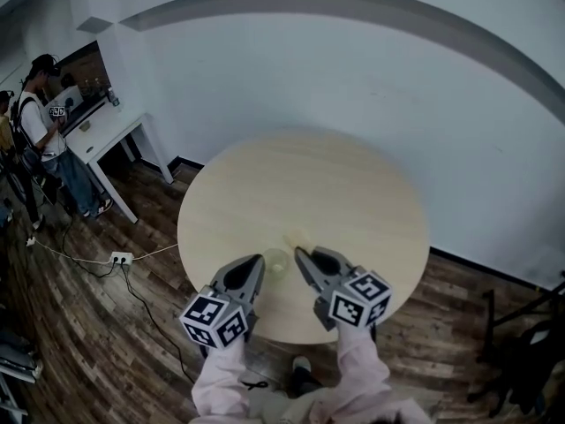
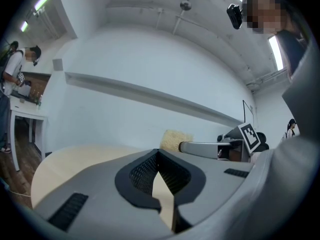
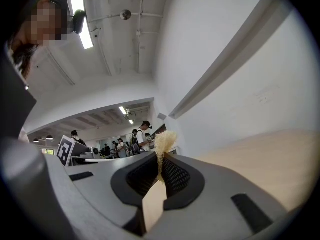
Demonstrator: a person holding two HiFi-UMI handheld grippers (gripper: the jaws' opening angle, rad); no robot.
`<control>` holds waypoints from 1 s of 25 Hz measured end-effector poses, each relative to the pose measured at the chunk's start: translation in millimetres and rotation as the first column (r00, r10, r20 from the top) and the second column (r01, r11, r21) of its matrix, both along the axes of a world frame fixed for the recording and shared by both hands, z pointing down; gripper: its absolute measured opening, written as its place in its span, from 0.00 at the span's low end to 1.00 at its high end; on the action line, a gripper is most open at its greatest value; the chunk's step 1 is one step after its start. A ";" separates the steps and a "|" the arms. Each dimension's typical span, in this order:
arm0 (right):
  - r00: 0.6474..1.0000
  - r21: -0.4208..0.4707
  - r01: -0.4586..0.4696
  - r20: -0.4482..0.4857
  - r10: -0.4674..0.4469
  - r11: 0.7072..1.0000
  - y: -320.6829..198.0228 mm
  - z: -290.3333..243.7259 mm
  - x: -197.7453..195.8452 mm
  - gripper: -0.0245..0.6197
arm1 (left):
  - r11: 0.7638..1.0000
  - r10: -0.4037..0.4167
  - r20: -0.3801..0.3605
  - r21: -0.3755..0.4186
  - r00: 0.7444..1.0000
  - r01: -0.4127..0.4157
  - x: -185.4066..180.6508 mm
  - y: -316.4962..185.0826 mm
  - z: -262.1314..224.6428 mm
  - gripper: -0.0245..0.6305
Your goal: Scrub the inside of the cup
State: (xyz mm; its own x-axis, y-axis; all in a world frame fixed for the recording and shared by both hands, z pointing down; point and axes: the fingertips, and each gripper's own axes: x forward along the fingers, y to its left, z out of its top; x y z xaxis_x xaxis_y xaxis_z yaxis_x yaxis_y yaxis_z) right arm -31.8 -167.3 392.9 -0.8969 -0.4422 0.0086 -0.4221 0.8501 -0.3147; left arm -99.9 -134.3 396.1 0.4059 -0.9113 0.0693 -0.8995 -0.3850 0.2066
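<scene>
A clear plastic cup (image 1: 275, 262) stands on the round pale wooden table (image 1: 353, 193) near its front edge, between my two grippers. My left gripper (image 1: 259, 260) has its tip right beside the cup; in the left gripper view its jaws (image 2: 158, 152) are shut with nothing seen between them, and the cup does not show there. My right gripper (image 1: 300, 253) is shut on a pale yellow fibrous sponge (image 1: 296, 237), which sticks out past its tips (image 3: 164, 141). The left gripper view also shows that sponge (image 2: 175, 140) in the right gripper (image 2: 200, 147).
A white wall curves behind the table. At the back left, a person (image 1: 40, 113) stands by a white side table (image 1: 106, 131). A power strip (image 1: 119, 257) and cables lie on the wooden floor to the left. A dark stand (image 1: 521, 325) is at the right.
</scene>
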 end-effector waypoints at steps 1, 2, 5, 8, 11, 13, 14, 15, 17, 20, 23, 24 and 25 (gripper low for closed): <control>1.000 0.002 0.007 -0.002 -0.007 1.000 -4.2 -1.2 -1.4 0.06 | 1.000 -0.005 0.002 0.001 1.000 0.005 -1.0 -3.7 -1.3 0.04; 1.000 0.003 0.013 -0.002 -0.013 1.000 -8.1 -2.6 -2.6 0.06 | 1.000 -0.007 0.002 0.002 1.000 0.007 -1.6 -7.0 -2.4 0.04; 0.999 0.008 0.036 -0.003 -0.036 0.999 -18.2 -5.9 -4.9 0.06 | 1.000 0.006 0.003 -0.010 1.000 -0.006 0.9 -15.0 -2.2 0.04; 0.998 0.004 0.063 -0.012 -0.063 0.998 -26.8 -4.9 -8.8 0.06 | 1.000 -0.014 0.023 -0.014 1.000 0.014 -1.7 -22.7 2.5 0.04; 0.995 -0.005 0.095 -0.018 -0.095 0.995 -32.0 -2.0 -13.6 0.06 | 0.998 -0.038 0.042 -0.041 0.998 0.039 -6.8 -25.8 14.1 0.04; 0.993 -0.013 0.110 -0.033 -0.111 0.994 -33.3 3.5 -16.0 0.06 | 0.996 -0.037 0.042 -0.079 0.998 0.041 -8.2 -23.8 27.2 0.04; 0.992 -0.016 0.117 -0.041 -0.118 0.993 -34.7 6.7 -17.3 0.06 | 0.995 -0.043 0.039 -0.089 0.998 0.046 -9.8 -23.4 32.8 0.04; 0.991 -0.019 0.125 -0.050 -0.126 0.992 -36.8 9.8 -18.8 0.06 | 0.994 -0.052 0.035 -0.092 0.998 0.055 -12.0 -23.6 37.1 0.04; 0.987 -0.025 0.139 -0.073 -0.141 0.990 -40.5 16.8 -22.1 0.06 | 0.993 -0.067 0.024 -0.099 0.997 0.069 -15.6 -24.7 43.9 0.04; 0.981 -0.034 0.160 -0.109 -0.163 0.986 -42.5 26.9 -26.2 0.06 | 0.990 -0.079 0.040 -0.113 0.996 0.083 -18.5 -27.1 51.1 0.04; 0.975 -0.047 0.180 -0.125 -0.184 0.983 -43.5 33.2 -32.7 0.06 | 0.987 -0.082 0.069 -0.133 0.994 0.091 -22.7 -29.2 59.6 0.04; 0.974 -0.053 0.186 -0.122 -0.191 0.981 -44.5 33.8 -34.9 0.06 | 0.986 -0.080 0.076 -0.142 0.994 0.090 -23.5 -29.9 63.4 0.04; 0.973 -0.059 0.192 -0.117 -0.197 0.980 -45.8 33.7 -36.9 0.06 | 0.985 -0.077 0.082 -0.151 0.994 0.088 -23.9 -30.7 67.4 0.04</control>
